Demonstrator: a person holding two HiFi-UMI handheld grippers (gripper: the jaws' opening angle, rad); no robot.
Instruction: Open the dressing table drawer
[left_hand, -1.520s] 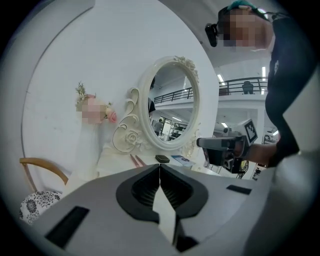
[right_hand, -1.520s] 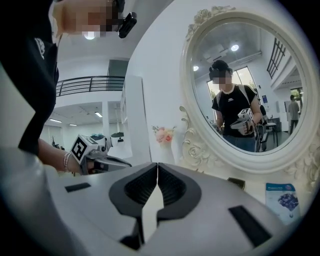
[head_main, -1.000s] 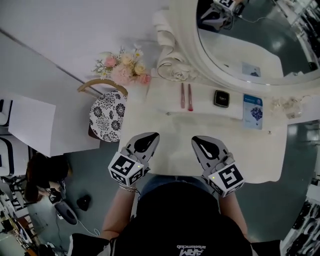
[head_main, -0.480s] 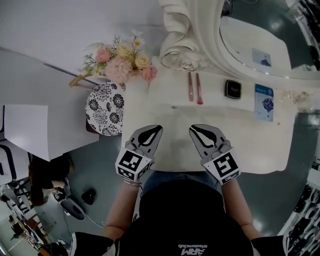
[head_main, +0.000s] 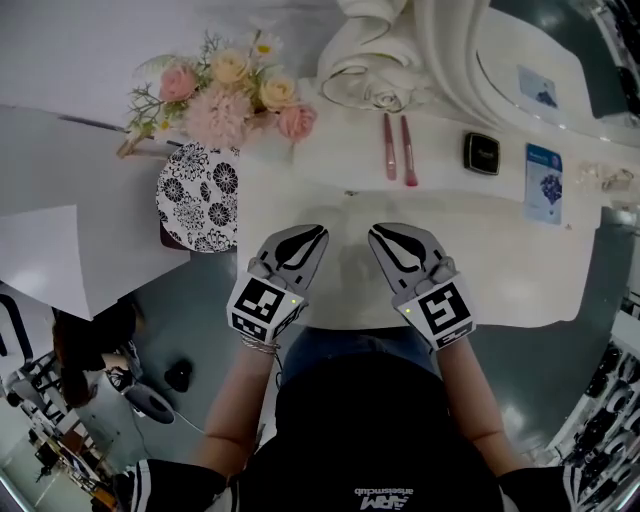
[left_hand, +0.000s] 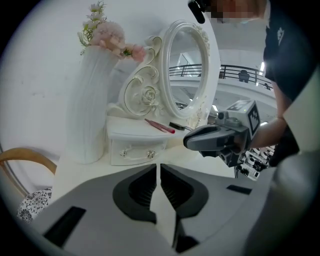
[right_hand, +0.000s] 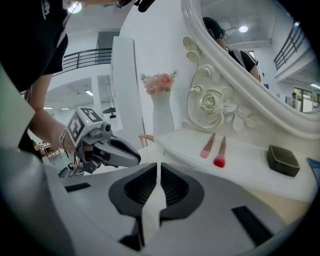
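Grey against white: holding the grey plastic two-jaw left gripper and its grey plastic twin, the right gripper, side by side above the front half of the white dressing table top, tips leaning in toward each other and touching nothing. Showing both pairs of jaws drawn narrow in the gripper views, with only a thin slit parting the ribbed dark pads and nothing gripped between them. Facing, in the left gripper view, the small white drawer with its curved handle, sitting shut in the low raised shelf at the back of the table, ahead of the jaws and well apart from them. Looking down in the head view on two slim pink makeup brushes lying side by side on top of that shelf, a small black square compact resting to their right, and a blue-and-white printed card lying further right. Looking past the shelf at a large oval mirror in a carved cream frame, with a moulded rose at its foot. Passing, at the table's left end, a tall white ribbed vase carrying pink and cream flowers, and just beside that edge a wooden chair with a black-and-white floral cushion
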